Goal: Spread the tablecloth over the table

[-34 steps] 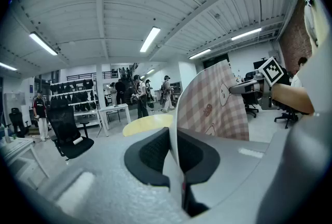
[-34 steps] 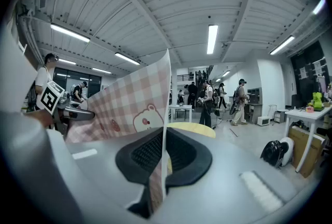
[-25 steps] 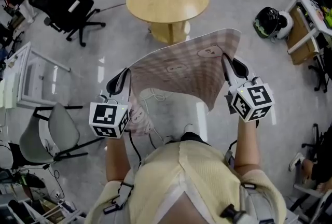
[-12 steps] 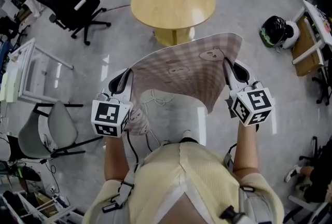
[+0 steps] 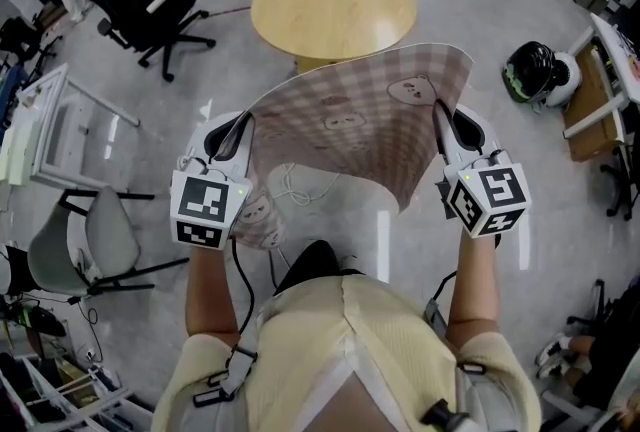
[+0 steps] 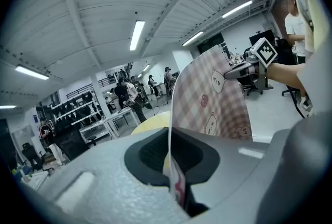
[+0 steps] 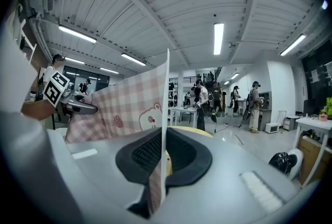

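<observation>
Pink checked tablecloth (image 5: 360,125) is up in the air between both grippers, near the round wooden table (image 5: 333,8) but not on it. Left gripper (image 5: 233,140) fingers (image 6: 150,154) are closed tight on one edge of the cloth, right gripper (image 5: 447,125) fingers (image 7: 142,154) pinched shut on the opposite edge. Cloth looks thin, light and floppy, bowing between the holds with one end drooping. Best gripped at edge corners, held wide apart for tautness; may billow or slip.
</observation>
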{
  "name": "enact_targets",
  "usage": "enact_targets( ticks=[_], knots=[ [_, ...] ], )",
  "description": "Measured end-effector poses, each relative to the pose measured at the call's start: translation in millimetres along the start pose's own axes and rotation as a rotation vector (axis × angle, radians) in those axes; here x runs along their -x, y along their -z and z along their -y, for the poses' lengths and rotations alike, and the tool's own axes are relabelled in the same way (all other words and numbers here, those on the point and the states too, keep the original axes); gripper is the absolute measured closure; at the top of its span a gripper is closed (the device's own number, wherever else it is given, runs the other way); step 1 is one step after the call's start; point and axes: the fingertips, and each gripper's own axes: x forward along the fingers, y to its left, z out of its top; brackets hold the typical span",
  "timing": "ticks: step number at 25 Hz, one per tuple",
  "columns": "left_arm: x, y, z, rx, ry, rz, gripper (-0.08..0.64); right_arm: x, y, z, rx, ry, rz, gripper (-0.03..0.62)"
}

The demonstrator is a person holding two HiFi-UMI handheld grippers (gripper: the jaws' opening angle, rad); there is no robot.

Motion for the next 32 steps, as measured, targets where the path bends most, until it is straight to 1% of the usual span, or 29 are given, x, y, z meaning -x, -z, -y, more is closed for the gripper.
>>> enact_targets(
  ticks=[6,10,15,20,25,32],
  knots=[
    [-26,-18,-16,-0.055,0.024,0.011,0.554,-21,-21,14,0.052,0.015,0.012,0.583],
    [-53,-26,-31,-0.071,0.057,0.026,0.554,-41,-31,28,0.093,0.036,0.012,0.583],
    [-95,-37,-47,-0.098,0.102,0.029,0.554,-74,-35,53,0.100,0.058,-0.002,0.583],
    [-135,-34,-81,-0.112,0.140,0.026,0.554,-124,-41,62,0.105,0.076,-0.018,0.583],
    [-176,-37,-118,-0.143,0.166,0.025,0.554,-173,-49,77,0.115,0.094,-0.034,0.583],
    [-225,-40,-164,-0.201,0.235,0.022,0.552,-234,-66,92,0.166,0.122,-0.052,0.583]
  ],
)
